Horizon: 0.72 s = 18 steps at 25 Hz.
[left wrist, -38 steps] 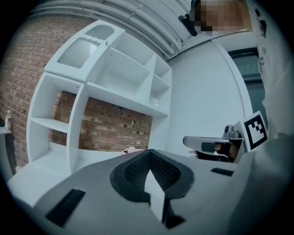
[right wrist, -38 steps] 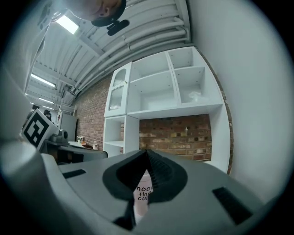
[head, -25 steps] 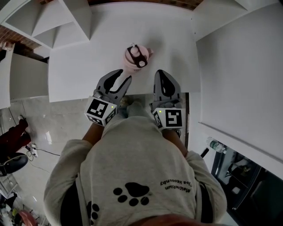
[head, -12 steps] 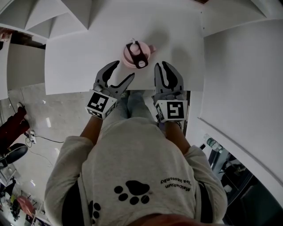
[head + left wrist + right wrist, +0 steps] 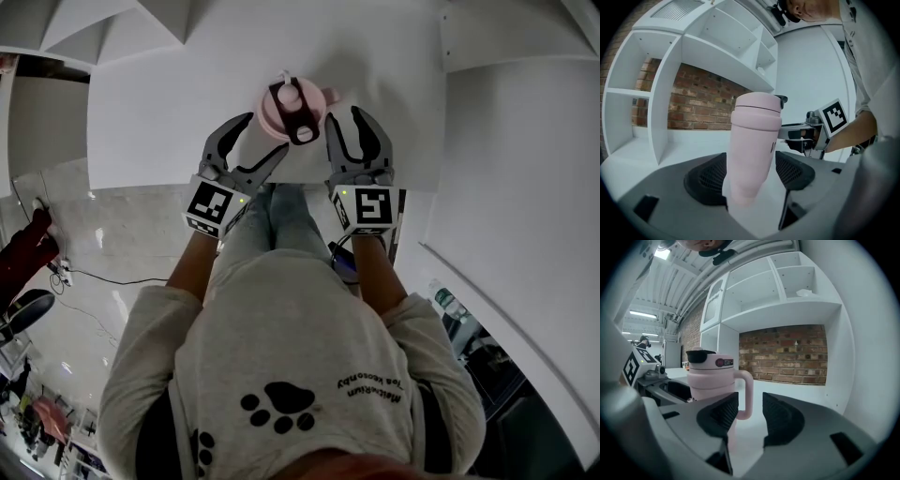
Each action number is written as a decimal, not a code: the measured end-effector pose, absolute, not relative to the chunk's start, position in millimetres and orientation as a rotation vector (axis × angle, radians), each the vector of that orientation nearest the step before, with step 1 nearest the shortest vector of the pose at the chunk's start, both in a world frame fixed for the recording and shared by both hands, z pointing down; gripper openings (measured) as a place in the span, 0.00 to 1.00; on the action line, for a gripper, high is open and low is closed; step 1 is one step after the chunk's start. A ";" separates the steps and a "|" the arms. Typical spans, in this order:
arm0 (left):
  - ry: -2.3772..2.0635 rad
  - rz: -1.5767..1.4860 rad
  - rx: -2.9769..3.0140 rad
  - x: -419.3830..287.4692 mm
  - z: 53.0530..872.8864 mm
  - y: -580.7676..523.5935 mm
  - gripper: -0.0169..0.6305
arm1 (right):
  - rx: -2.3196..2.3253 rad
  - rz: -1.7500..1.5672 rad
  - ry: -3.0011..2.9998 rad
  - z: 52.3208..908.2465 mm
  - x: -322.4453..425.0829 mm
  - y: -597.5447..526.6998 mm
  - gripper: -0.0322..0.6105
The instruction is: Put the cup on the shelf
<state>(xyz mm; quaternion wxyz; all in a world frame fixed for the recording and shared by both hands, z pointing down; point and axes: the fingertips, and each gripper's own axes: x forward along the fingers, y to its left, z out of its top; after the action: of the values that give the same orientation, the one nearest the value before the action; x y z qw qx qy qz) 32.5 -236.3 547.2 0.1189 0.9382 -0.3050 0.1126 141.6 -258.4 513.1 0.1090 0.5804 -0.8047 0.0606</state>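
A pink cup with a black lid piece and a side handle stands upright on the white table near its front edge. My left gripper reaches around the cup's left side. In the left gripper view the cup stands between the jaws, which are opening, and the pads are not pressing on it. My right gripper is just right of the cup, its jaws also opening. In the right gripper view the cup handle shows in the gap ahead of the right gripper. White shelves rise behind the table.
A shelf unit with several open compartments stands against a brick wall. A white panel borders the table on the right. Below the table edge is a glossy floor with cables and a dark red object at the far left.
Both grippers moved forward from the table's front edge up to the cup. The left jaws spread wider around it. The right jaws went from shut to open.
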 end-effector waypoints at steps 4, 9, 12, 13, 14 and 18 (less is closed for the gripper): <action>-0.868 0.317 2.776 38.5 551.0 -237.5 0.53 | 1.697 0.187 -2.360 520.2 142.4 -268.2 0.30; -0.859 0.300 2.826 44.4 549.7 -242.6 0.59 | 1.655 0.191 -2.374 527.9 136.9 -276.6 0.30; -0.841 0.323 2.855 49.0 553.8 -244.2 0.62 | 1.639 0.197 -2.376 533.4 135.2 -280.6 0.30; -0.840 0.335 2.867 50.5 555.5 -245.1 0.64 | 1.635 0.198 -2.376 535.2 134.9 -281.9 0.30; -0.844 0.346 2.877 51.8 557.2 -246.3 0.65 | 1.631 0.197 -2.375 536.8 134.5 -283.3 0.30; -0.852 0.338 2.869 57.0 560.7 -251.1 0.66 | 1.621 0.190 -2.378 541.9 132.3 -289.7 0.30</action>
<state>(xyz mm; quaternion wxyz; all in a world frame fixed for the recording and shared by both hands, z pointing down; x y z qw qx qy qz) 57.0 -251.1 560.7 0.0647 0.9506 -0.2822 0.1119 132.3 -289.7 541.9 0.1282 0.5574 -0.8177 0.0652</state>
